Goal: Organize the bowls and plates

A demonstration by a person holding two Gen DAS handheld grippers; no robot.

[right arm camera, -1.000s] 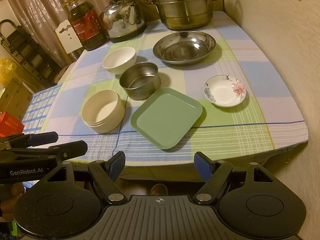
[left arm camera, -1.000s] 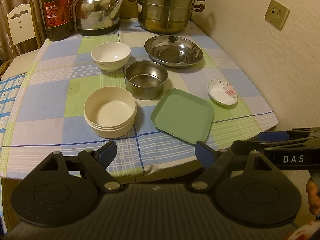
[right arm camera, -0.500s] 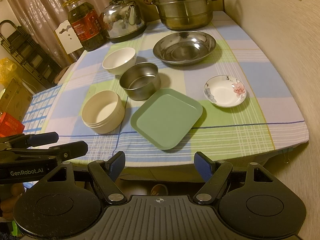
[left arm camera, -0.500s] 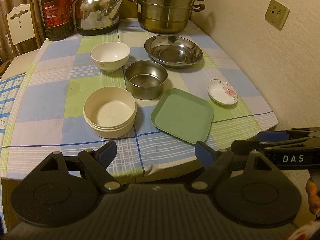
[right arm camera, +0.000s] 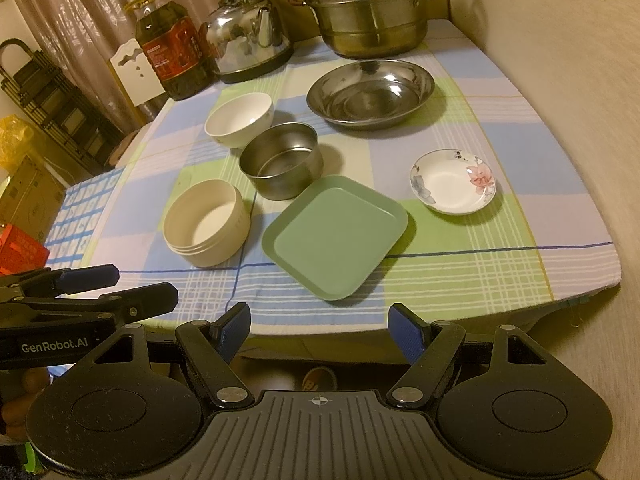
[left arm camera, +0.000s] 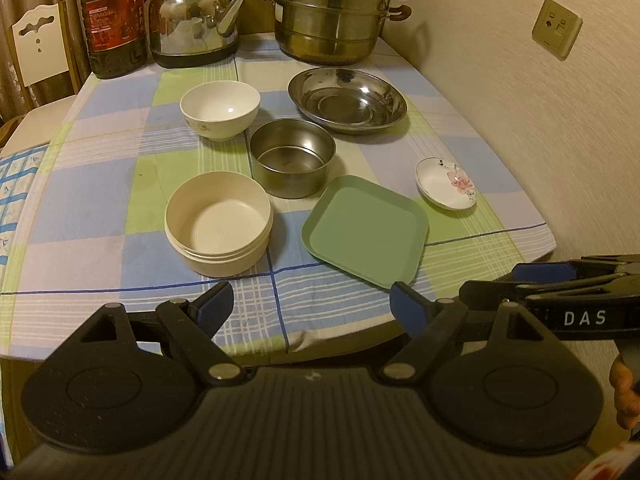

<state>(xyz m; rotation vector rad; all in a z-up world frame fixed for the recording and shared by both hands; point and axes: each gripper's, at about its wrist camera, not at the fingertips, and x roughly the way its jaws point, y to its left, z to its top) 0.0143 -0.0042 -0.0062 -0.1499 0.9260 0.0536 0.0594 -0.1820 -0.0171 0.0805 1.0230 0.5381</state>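
Both your left gripper and right gripper hang released before the counter; start with the square green plastic plate nearest you, gripping its rim squarely.

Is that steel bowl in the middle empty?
Empty. Both views look into the steel bowl and show only its bare metal bottom.

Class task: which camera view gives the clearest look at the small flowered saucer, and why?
The right wrist view: the flowered saucer lies closer and more face-on, showing both its pink and grey flowers. The left wrist view shows the same saucer smaller and foreshortened near the table's right side, with its pink flower clearest.
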